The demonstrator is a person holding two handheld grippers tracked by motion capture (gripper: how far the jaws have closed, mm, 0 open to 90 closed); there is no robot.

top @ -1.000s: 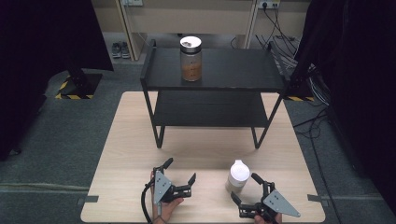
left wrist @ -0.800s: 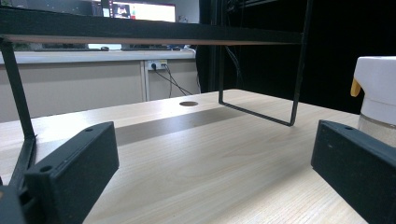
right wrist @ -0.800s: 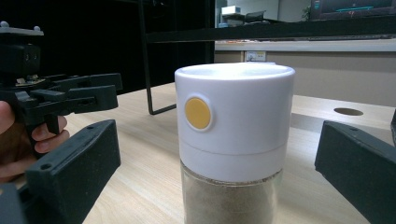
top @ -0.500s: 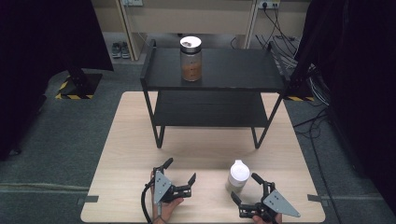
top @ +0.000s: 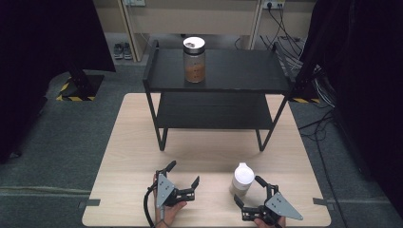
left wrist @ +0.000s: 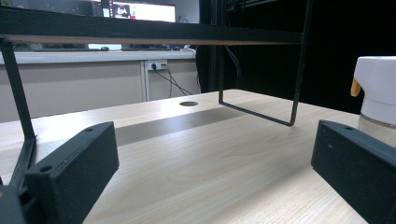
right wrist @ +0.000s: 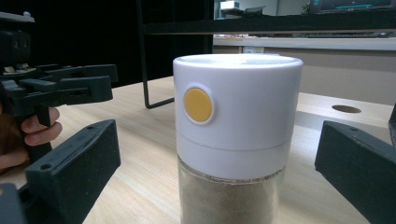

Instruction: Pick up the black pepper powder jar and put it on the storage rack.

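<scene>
No legible text anywhere.

Shaker [top: 241,178] before rack [top: 216,71]; jar [top: 194,59] atop rack

A light wooden table [top: 128,156] on grey carpet [top: 57,137] bears a black two-tier shelf [top: 237,71]; dark curtains [top: 43,33] flank it.

Jar [top: 241,178]: upright on the table, near the front edge, right of centre.
Lid [right wrist: 237,108]: white, round, closed, with a yellow dot on its side.
Body: clear glass, tan powder packed up close to the lid.
Placement: between the right gripper's [top: 248,193] spread jaws, touching neither.
</scene>
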